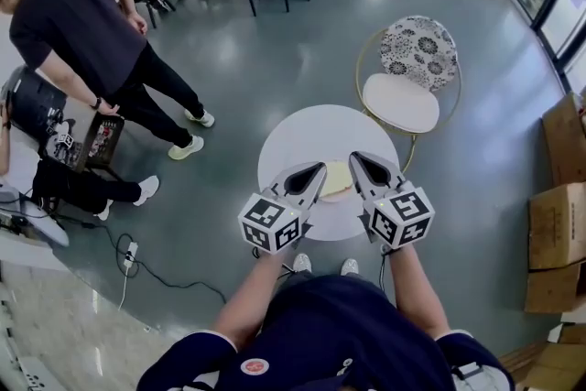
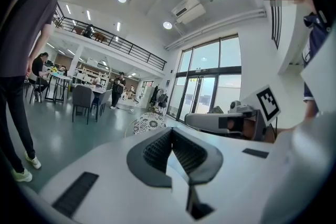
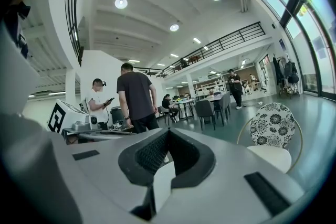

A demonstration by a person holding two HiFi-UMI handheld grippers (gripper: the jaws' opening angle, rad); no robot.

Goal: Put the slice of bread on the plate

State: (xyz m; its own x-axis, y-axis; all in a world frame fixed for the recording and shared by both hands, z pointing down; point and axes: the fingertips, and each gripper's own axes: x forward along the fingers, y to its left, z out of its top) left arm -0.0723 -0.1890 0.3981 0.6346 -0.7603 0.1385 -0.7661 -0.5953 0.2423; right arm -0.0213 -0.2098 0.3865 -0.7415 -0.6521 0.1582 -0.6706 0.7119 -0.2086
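The ribbed black fingers [image 2: 156,150] of the left gripper [image 2: 171,131] are pressed together with nothing between them. The right gripper [image 3: 168,131] is the same, closed tip to tip and empty. Both are held up nearly level, looking out into the hall rather than down at the work. In the head view, the pale tan, roughly square slice of bread [image 1: 337,179] lies flat in the gap between the two grippers, on the round white bench [image 1: 302,137] below them. Neither gripper touches it. A white plate under the slice cannot be told apart from the white top. With both grippers empty and clear, the placing looks done, and little seems left to do.
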